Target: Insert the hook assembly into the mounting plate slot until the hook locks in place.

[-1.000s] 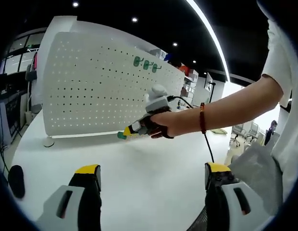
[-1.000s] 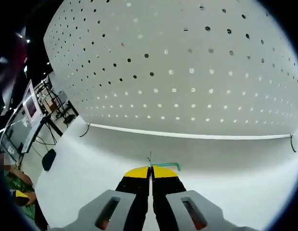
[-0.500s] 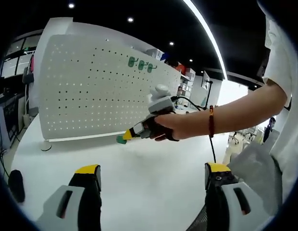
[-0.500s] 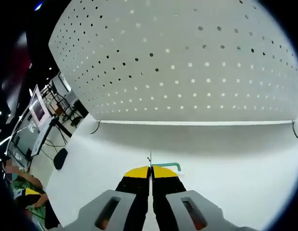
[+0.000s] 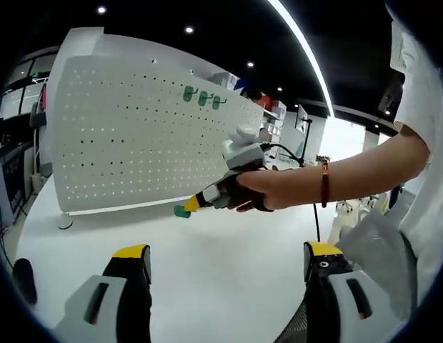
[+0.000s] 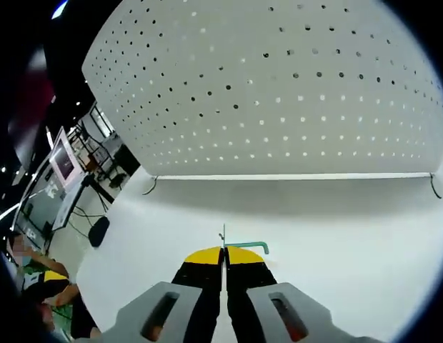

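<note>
A white perforated mounting plate (image 5: 136,136) stands upright on the white table (image 5: 207,257); up close it spans the top of the right gripper view (image 6: 279,93). Three green hooks (image 5: 201,97) hang near its upper right. My right gripper (image 6: 224,251) is shut on a green hook (image 6: 251,246) with a thin wire prong, held a short way off the plate. In the left gripper view that right gripper (image 5: 186,207) is held by a hand, its green tip toward the plate's lower edge. My left gripper (image 5: 225,261) stands open over the table, nothing between its jaws.
A dark oval object (image 5: 23,275) lies at the table's left edge, also the dark oval object (image 6: 98,230) in the right gripper view. Desks and monitors (image 6: 61,164) stand beyond the table's left. The plate's foot (image 5: 64,220) rests near the left edge.
The right gripper with the green hook has drawn back a little from the plate, which looks smaller in its view. The left gripper stays open and nearly still.
</note>
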